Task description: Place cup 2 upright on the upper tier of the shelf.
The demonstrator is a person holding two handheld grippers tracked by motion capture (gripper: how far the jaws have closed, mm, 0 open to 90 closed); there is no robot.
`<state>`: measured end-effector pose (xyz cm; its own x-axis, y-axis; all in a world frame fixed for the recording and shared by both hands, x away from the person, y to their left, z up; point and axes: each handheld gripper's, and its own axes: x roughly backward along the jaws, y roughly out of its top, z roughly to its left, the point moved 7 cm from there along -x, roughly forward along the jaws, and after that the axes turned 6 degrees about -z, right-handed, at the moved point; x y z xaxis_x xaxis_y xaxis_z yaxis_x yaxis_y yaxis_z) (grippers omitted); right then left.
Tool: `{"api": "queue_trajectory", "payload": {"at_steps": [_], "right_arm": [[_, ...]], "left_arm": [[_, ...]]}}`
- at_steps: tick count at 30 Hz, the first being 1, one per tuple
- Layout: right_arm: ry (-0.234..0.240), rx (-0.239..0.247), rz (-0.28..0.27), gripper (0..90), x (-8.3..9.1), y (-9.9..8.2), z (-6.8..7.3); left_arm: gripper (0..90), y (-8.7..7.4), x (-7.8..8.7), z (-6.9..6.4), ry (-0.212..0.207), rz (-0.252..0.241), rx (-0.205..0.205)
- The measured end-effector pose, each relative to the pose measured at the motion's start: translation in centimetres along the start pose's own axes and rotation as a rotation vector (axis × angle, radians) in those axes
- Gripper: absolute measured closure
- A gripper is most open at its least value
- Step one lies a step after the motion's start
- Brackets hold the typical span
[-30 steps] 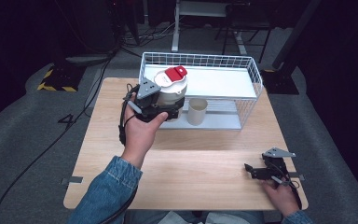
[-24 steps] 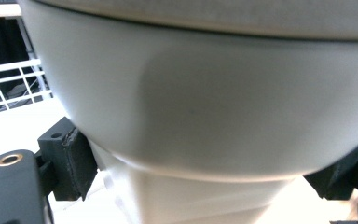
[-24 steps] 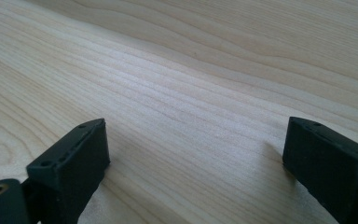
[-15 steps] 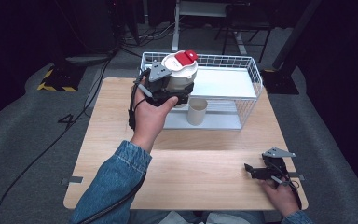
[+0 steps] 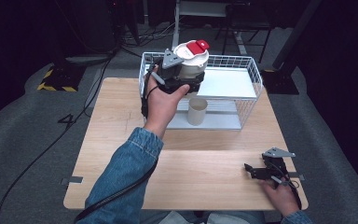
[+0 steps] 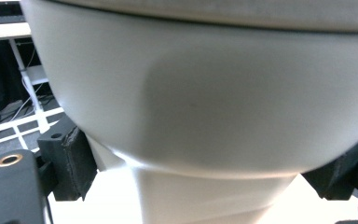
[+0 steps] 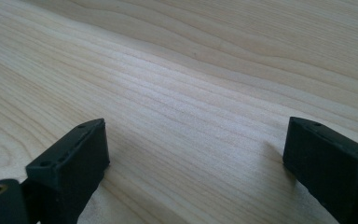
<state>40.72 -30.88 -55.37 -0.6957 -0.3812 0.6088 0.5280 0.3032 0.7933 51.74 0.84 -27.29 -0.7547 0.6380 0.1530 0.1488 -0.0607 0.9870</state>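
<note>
A white tub with a white lid and red tab [image 5: 191, 58] hangs in the air over the front left rim of the wire basket [image 5: 257, 79]. My left gripper [image 5: 186, 83] is shut on the tub's lower part, and a hand with a denim sleeve carries it. In the left gripper view the tub [image 6: 205, 107] looms close, its narrower base between the black pads [image 6: 70, 161]. My right gripper [image 5: 249, 169] rests on the wooden table [image 5: 200, 172] at the front right. It stands open over bare wood [image 7: 196, 154] with nothing between its jaws.
A beige paper cup [image 5: 197, 111] stands upright just in front of the basket, below the held tub. A white sheet [image 5: 228, 84] lies inside the basket. Dark floor with cables surrounds the table, and a cable trails from the left gripper off the front edge.
The left hand has carried the tub up and to the right, from beside the basket's left end to above its front rim. The right gripper has stayed put.
</note>
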Motion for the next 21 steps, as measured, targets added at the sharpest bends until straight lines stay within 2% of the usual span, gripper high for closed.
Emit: {"api": "queue_trajectory", "payload": {"at_steps": [9, 16, 18, 21], "right_arm": [[0.001, -0.001, -0.003, 6.9, 0.0, 0.0, 0.0], [0.000, -0.003, -0.002, 6.9, 0.0, 0.0, 0.0], [0.000, -0.004, -0.001, 6.9, 0.0, 0.0, 0.0], [0.000, -0.004, -0.001, 6.9, 0.0, 0.0, 0.0]], "left_arm": [[12.9, 0.1, -3.1, 0.1, -0.005, 0.008, -0.020], [12.9, 0.2, -4.8, 0.6, 0.001, -0.006, -0.019], [12.9, 0.2, -5.4, 0.8, 0.009, 0.006, -0.043], [12.9, 0.1, -6.1, 1.0, 0.009, 0.005, -0.031]]}}
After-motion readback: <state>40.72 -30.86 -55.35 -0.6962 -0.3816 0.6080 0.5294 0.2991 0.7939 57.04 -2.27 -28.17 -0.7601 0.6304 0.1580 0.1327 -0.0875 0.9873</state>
